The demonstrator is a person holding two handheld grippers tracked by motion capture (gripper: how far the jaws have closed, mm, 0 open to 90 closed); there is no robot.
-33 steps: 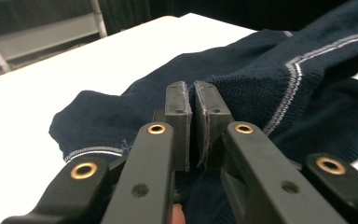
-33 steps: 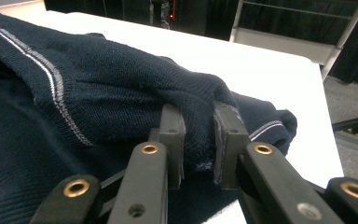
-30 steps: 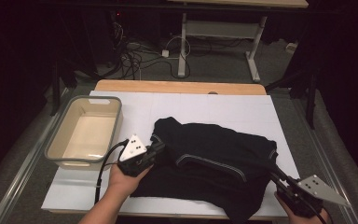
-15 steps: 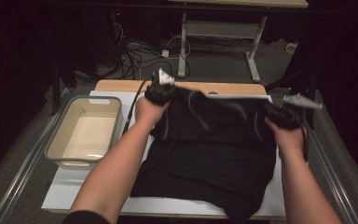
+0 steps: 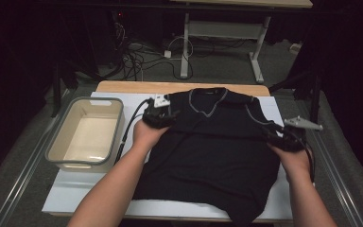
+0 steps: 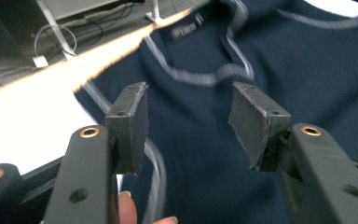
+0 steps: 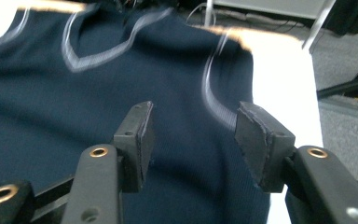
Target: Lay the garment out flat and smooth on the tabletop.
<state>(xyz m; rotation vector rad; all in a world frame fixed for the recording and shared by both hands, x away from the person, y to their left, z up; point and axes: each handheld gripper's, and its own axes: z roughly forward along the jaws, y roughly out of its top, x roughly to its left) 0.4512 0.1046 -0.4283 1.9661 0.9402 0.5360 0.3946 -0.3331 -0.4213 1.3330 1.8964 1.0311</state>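
High view: a dark knit vest (image 5: 212, 151) with pale-trimmed V-neck lies flat across the frame's centre on the white counter (image 5: 75, 189). Left gripper (image 6: 189, 123) and right gripper (image 7: 193, 140) hover over it, rubber-padded jaws apart, empty.
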